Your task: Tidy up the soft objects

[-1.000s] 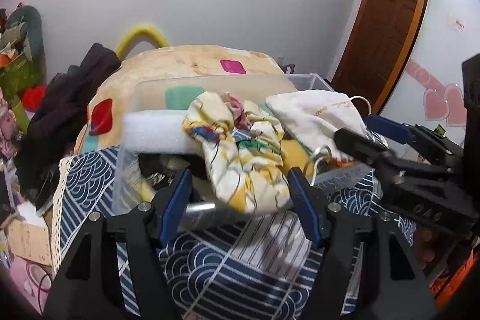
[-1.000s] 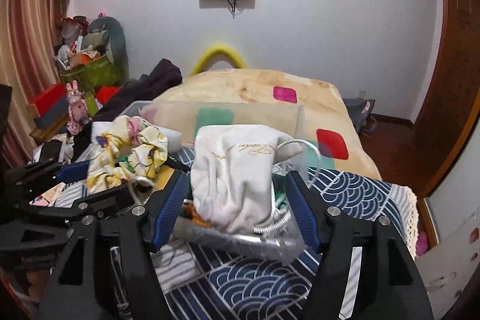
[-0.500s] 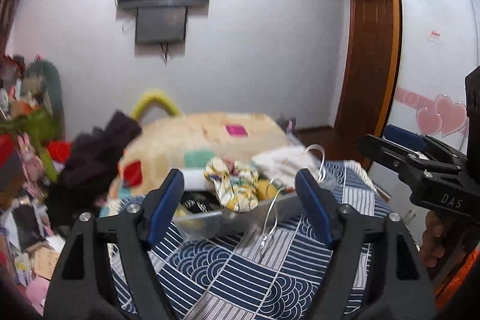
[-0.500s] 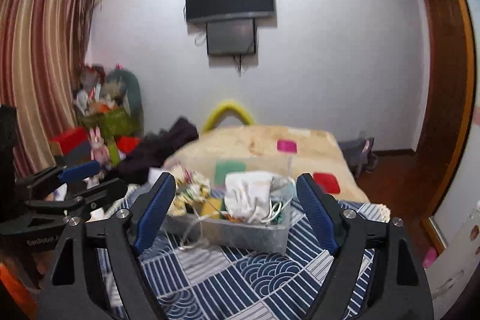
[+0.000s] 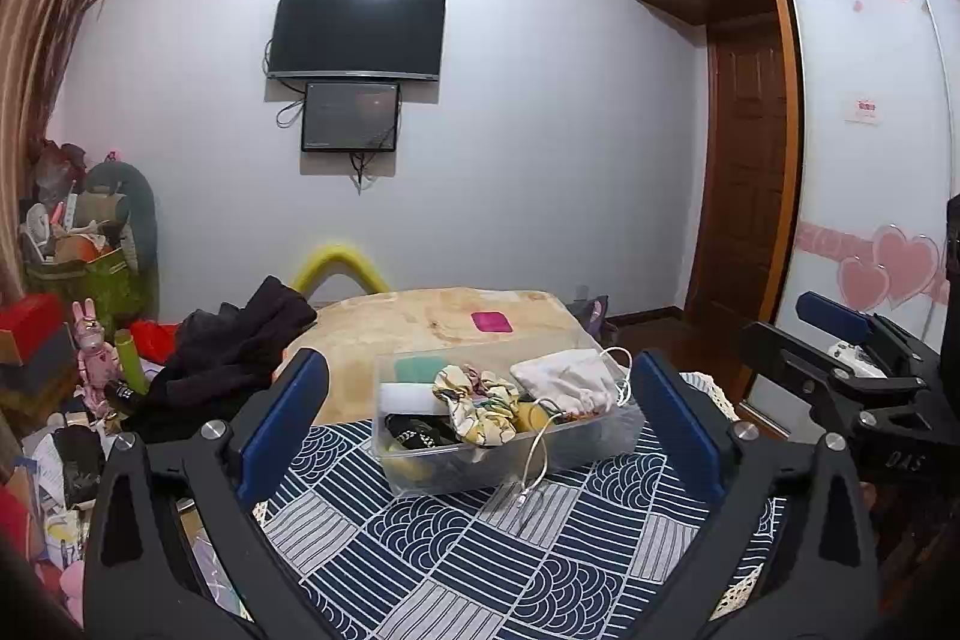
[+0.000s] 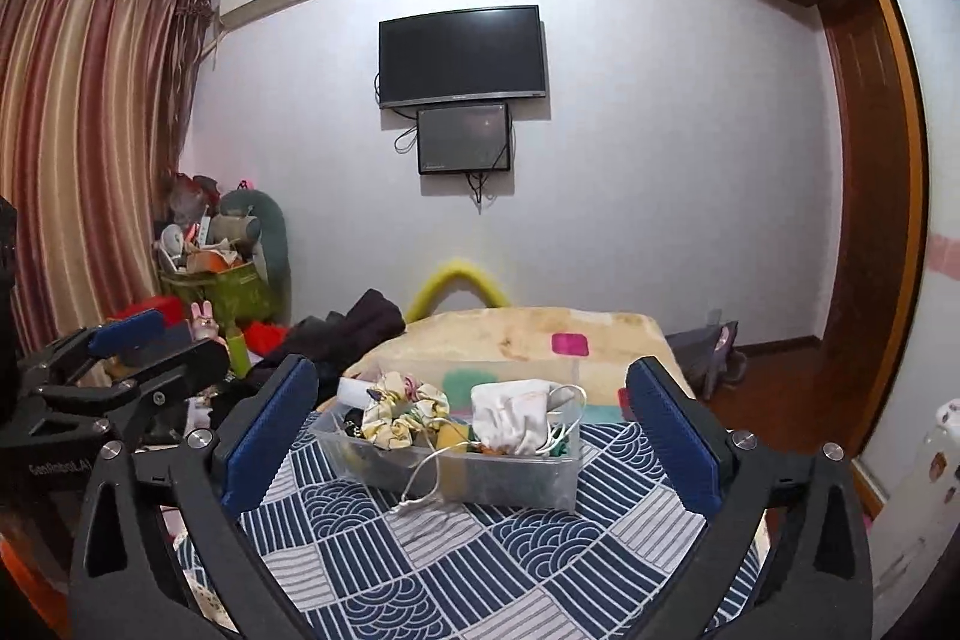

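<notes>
A clear plastic bin [image 5: 588,451] [image 6: 510,484] stands on the blue patterned cloth [image 5: 456,538] [image 6: 480,562]. In it lie a yellow floral scrunchie [image 5: 480,406] [image 6: 402,412], a white drawstring pouch [image 5: 570,388] [image 6: 516,418], a white foam block [image 5: 408,397], and a black item. A white cable [image 5: 534,472] [image 6: 426,478] hangs over the bin's front wall onto the cloth. My left gripper [image 5: 480,424] and my right gripper [image 6: 474,430] are both open and empty, held back from the bin.
A beige blanket [image 5: 432,322] covers the bed behind the bin. Dark clothes [image 5: 234,346] pile at the left. Toys and a green basket [image 6: 216,286] crowd the left corner. A TV [image 5: 357,31] hangs on the wall. A wooden door [image 5: 744,184] and wardrobe stand right.
Both grippers have pulled back and up from the bin. The scrunchie and pouch, between the jaws a second ago, now lie in the bin.
</notes>
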A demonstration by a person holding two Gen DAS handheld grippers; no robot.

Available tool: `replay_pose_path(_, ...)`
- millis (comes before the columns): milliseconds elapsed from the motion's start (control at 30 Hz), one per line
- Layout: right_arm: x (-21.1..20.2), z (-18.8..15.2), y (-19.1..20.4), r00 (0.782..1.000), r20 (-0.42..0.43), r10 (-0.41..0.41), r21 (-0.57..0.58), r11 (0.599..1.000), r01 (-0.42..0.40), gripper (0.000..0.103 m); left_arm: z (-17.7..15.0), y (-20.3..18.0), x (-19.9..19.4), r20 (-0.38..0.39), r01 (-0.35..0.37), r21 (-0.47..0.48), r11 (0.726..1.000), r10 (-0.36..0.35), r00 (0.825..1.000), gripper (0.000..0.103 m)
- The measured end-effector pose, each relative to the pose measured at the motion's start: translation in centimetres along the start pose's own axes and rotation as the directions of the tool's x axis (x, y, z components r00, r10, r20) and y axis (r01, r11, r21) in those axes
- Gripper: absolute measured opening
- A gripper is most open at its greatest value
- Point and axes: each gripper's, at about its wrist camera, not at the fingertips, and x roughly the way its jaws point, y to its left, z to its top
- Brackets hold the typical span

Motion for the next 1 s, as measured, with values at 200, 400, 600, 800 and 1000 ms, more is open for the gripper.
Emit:
replay_pose_path(200,-0.5,-0.1,0.3,1.000,0.016,0.005,-0.004,1.000,-0.005,0.103,-0.1,-0.1,-0.3,0.010,-0.009,0.006,1.000,0.009,1.000,0.103)
replay_pose_path(400,-0.7,-0.2,0.3,1.000,0.017,0.012,0.004,1.000,-0.012,0.103,-0.5,-0.5,-0.1,0.009,-0.021,0.020,1.000,0.021,1.000,0.103)
replay_pose_path(600,-1.0,-0.3,0.4,1.000,0.015,0.011,0.002,1.000,-0.011,0.103,-0.6,-0.4,-0.1,0.004,-0.018,0.018,1.000,0.018,1.000,0.103)
replay_pose_path(800,-1.1,-0.5,0.5,1.000,0.009,0.015,0.002,1.000,-0.015,0.103,-0.5,-0.4,-0.1,0.005,-0.020,0.016,1.000,0.019,1.000,0.103)
replay_pose_path(1000,-1.1,-0.5,0.4,1.000,0.009,0.012,0.004,1.000,-0.012,0.103,-0.5,-0.5,-0.1,0.006,-0.021,0.015,1.000,0.021,1.000,0.103)
